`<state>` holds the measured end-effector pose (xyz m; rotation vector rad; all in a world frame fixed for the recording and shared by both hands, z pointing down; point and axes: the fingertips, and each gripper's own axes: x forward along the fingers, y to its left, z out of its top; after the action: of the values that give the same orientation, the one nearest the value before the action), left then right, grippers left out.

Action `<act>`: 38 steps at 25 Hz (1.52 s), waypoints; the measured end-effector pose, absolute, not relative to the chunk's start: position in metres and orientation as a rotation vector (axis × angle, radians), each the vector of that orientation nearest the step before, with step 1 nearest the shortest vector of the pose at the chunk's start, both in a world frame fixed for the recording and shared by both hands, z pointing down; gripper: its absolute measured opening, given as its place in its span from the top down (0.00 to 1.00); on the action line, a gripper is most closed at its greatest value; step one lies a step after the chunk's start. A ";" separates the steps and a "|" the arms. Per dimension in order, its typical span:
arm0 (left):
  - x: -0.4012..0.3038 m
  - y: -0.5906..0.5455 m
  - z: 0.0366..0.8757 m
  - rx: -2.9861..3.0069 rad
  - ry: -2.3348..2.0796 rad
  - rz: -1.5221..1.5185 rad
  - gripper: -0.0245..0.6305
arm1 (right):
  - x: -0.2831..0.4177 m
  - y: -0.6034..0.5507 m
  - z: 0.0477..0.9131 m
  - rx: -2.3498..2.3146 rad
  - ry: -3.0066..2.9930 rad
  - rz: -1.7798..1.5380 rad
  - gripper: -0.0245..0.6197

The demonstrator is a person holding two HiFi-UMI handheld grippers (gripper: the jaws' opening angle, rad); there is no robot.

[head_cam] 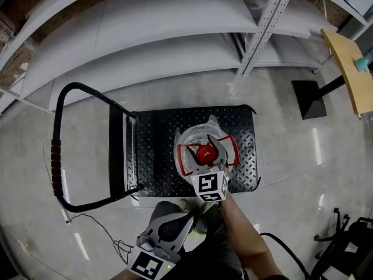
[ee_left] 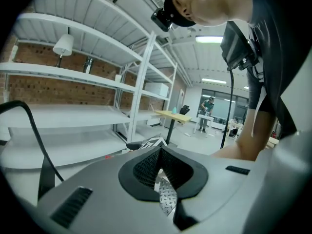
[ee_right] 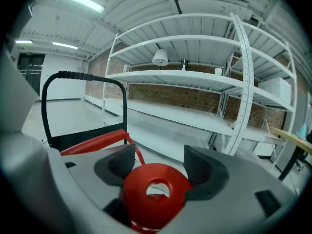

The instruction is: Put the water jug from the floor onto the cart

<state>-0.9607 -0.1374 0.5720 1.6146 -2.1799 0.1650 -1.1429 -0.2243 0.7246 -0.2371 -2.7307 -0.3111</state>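
Far left of both grippers, a black push handle (head_cam: 56, 156) loops up from the cart (head_cam: 151, 150), whose deck is studded black plate. The left gripper (head_cam: 185, 216) hangs low by the person's legs, jaws pressed together on nothing. Just ahead and right of it the water jug (head_cam: 195, 137) stands on the deck, with the right gripper (head_cam: 206, 151) clamped on its red cap (ee_right: 156, 191) and a black-and-white marker cube (head_cam: 211, 185) behind the jaws. Beyond is white shelving (head_cam: 265, 25), and far right a wooden desk (head_cam: 349, 69).

The head view looked steeply down over the cart (head_cam: 152, 156); both gripper views looked level, sharing shelves (ee_right: 195, 79) at twelve o'clock.
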 end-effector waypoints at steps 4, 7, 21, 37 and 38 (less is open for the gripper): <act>-0.965 -0.133 0.559 1.592 -2.202 0.120 0.96 | -1.138 -0.224 0.716 -0.233 -2.714 -0.359 0.50; -0.973 -0.133 0.532 1.577 -2.228 0.054 0.96 | -1.139 -0.231 0.683 -0.197 -2.723 -0.376 0.50; -0.913 -0.113 0.314 1.677 -2.431 0.006 0.96 | -0.958 -0.185 0.334 -0.237 -2.965 0.061 0.78; -0.536 -0.072 0.267 1.577 -2.418 -0.098 0.96 | -0.553 -0.119 0.261 -0.328 -2.960 0.057 0.95; -0.526 -0.068 0.264 1.580 -2.426 -0.079 0.96 | -0.542 -0.115 0.258 -0.333 -2.966 0.047 0.96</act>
<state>-0.5259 -0.0682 0.2636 1.5796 -2.4258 -0.0795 -0.5425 -0.1150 0.2577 -0.3331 -2.9657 0.0466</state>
